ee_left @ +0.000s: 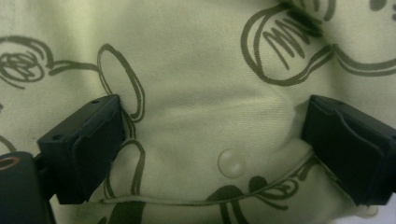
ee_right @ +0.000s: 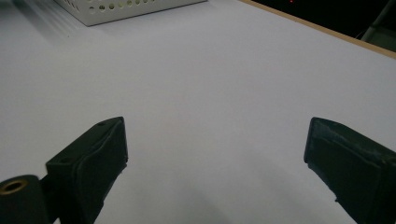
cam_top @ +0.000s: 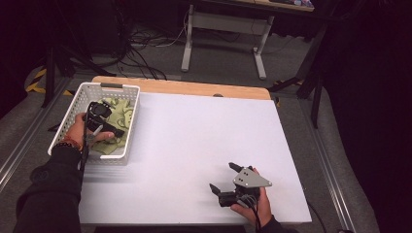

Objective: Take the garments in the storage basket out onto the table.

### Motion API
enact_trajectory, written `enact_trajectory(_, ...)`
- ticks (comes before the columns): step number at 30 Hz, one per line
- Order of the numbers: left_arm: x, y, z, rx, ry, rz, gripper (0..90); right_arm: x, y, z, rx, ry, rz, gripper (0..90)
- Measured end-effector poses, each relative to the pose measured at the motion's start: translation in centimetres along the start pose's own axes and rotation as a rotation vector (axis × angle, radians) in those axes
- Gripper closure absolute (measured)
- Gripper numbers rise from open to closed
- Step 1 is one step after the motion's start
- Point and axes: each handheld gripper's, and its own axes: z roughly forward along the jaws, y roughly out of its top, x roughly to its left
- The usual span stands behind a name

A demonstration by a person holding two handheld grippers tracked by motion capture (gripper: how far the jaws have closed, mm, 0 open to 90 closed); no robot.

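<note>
Two claws are at work, and only the left claw (cam_top: 108,127) is on the job: at the left of the high view it dips into the white basket (cam_top: 127,121), where the pale green printed cloth (cam_top: 116,116) lies crumpled. Its own view has both jaws spread wide and pressed down against the cloth (ee_left: 201,121), with nothing pinched between them yet; a small snap button (ee_left: 231,162) sits between them. To do this grasp well, I would push the jaws a little deeper so that a real fold bunches up between them, then close firmly and lift straight up, clear of the basket wall. The right claw (cam_top: 224,178), low and right of centre, rests spread open and empty on the white bench (cam_top: 204,131).
</note>
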Motion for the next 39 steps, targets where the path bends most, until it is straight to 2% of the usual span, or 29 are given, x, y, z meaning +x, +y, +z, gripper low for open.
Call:
enact_trajectory(2, 0.1, 0.0, -0.1, 0.009, -0.040, -0.008, 16.7, 0.0, 0.0, 0.1, 0.007, 0.007, -0.005, 7.0)
enact_trajectory(4, 0.2, 0.1, -0.2, 0.013, -0.046, -0.003, 23.8, 0.1, -0.1, 0.2, 0.014, 0.013, -0.007, 7.0)
enact_trajectory(6, 0.3, 0.2, -0.3, 0.017, -0.052, -0.006, 36.7, 0.1, -0.2, 0.4, 0.027, 0.024, -0.009, 7.0)
enact_trajectory(8, 0.3, 0.2, -0.4, 0.019, -0.067, -0.013, 39.9, 0.1, -0.2, 0.5, 0.029, 0.026, -0.011, 7.1)
enact_trajectory(12, 0.3, 0.2, -0.7, 0.016, -0.050, 0.006, 50.3, 0.1, -0.1, 0.4, 0.022, 0.026, -0.016, 7.1)
enact_trajectory(15, -0.2, 0.4, -1.1, 0.011, 0.005, 0.033, 54.9, 0.1, -0.2, 0.5, 0.028, 0.029, -0.011, 7.2)
enact_trajectory(16, -0.5, 0.5, -1.5, 0.004, 0.071, 0.060, 57.7, 0.1, -0.1, 0.5, 0.026, 0.026, -0.012, 7.3)
enact_trajectory(17, -0.5, 0.5, -1.5, 0.004, 0.071, 0.060, 58.4, 0.1, -0.1, 0.5, 0.026, 0.026, -0.012, 7.3)
enact_trajectory(20, -0.9, 0.5, -2.0, 0.003, 0.144, 0.081, 58.9, 0.1, -0.1, 0.4, 0.024, 0.024, -0.014, 7.3)
enact_trajectory(22, -0.9, 0.3, -2.6, -0.027, 0.183, 0.082, 59.4, 0.0, -0.2, 0.4, 0.026, 0.027, -0.011, 7.4)
enact_trajectory(26, -0.9, -0.4, -4.5, -0.136, 0.249, 0.065, 59.5, 0.0, -0.1, 0.4, 0.022, 0.019, -0.014, 7.4)
enact_trajectory(31, -1.6, -1.7, -6.3, -0.294, 0.292, 0.036, 59.5, -0.2, -0.1, 0.4, 0.021, 0.013, -0.013, 7.4)
enact_trajectory(35, -2.7, -2.7, -7.2, -0.403, 0.321, 0.027, 59.5, -0.1, -0.1, 0.4, 0.020, 0.008, -0.016, 7.4)
enact_trajectory(39, -3.8, -3.6, -8.1, -0.508, 0.330, 0.016, 59.5, -0.2, -0.1, 0.5, 0.017, 0.004, -0.013, 7.5)
